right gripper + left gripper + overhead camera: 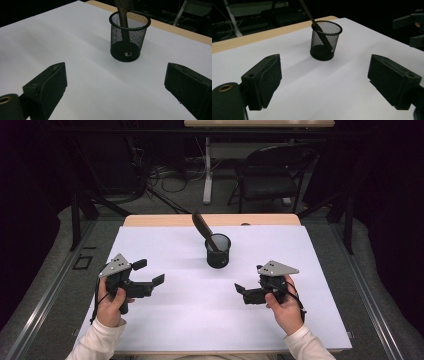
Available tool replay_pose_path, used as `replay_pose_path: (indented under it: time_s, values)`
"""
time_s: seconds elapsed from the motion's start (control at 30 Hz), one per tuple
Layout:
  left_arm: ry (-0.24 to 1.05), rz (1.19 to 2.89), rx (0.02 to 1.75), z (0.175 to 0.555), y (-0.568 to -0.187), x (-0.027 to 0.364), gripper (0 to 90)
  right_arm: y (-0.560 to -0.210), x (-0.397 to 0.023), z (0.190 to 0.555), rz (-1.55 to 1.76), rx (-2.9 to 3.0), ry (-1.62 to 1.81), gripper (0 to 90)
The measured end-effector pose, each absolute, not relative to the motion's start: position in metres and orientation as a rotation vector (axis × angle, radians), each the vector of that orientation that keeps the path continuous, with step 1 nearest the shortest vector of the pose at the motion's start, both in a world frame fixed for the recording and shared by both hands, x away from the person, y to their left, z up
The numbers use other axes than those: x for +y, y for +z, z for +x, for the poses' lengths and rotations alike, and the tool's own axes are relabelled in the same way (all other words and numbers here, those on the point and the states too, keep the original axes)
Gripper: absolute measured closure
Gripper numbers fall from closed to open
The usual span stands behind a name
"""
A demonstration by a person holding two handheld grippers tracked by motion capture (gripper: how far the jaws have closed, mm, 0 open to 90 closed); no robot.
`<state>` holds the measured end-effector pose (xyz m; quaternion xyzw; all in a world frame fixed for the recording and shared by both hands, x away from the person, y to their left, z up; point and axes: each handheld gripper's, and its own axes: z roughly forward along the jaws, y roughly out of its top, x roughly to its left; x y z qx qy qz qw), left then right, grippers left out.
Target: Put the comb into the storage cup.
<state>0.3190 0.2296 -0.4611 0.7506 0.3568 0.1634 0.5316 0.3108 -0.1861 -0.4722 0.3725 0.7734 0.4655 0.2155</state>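
The left gripper (150, 272) sits at about eight o'clock on the table (165, 320), its jaws spread wide with nothing between them; in the left gripper view its two black pads (270, 77) frame bare white surface. The right gripper (241, 292) sits at about four o'clock, jaws likewise wide apart and empty, as the right gripper view shows. Both point inward toward the middle of the table, well apart from each other.

The black mesh cup (218, 251) stands upright just past the centre, toward twelve o'clock, between the two grippers and farther from the person than either, touched by neither. A dark comb (202, 226) stands in it, handle at the bottom, leaning toward eleven o'clock against the rim, toothed end sticking out above.

Behind the table, at one o'clock, a folding chair (272, 172) stands on the floor.
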Motion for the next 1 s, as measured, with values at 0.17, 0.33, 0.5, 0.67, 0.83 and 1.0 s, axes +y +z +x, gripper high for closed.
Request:
replay_pose_path:
  time_s: [0.17, 0.33, 0.5, 0.67, 0.83, 1.0]
  values:
    - [0.407, 1.778, 0.845, 0.315, -0.473, 0.234, 12.0, -0.478, -0.189, 0.308, 1.038, 2.120, 1.294, 4.3]
    - [0.408, 1.766, 0.842, 0.314, -0.482, 0.239, 12.1, -0.486, -0.191, 0.305, 1.028, 2.107, 1.281, 4.7]
    - [0.410, 1.758, 0.838, 0.311, -0.490, 0.243, 12.1, -0.493, -0.195, 0.304, 1.039, 2.095, 1.281, 4.8]
    - [0.418, 1.754, 0.831, 0.310, -0.496, 0.245, 12.1, -0.498, -0.201, 0.304, 1.052, 2.077, 1.291, 4.7]
    - [0.439, 1.746, 0.828, 0.309, -0.500, 0.249, 12.1, -0.504, -0.206, 0.305, 1.065, 2.055, 1.304, 4.8]
    - [0.451, 1.747, 0.835, 0.309, -0.505, 0.253, 12.1, -0.510, -0.211, 0.306, 1.088, 2.037, 1.303, 4.8]
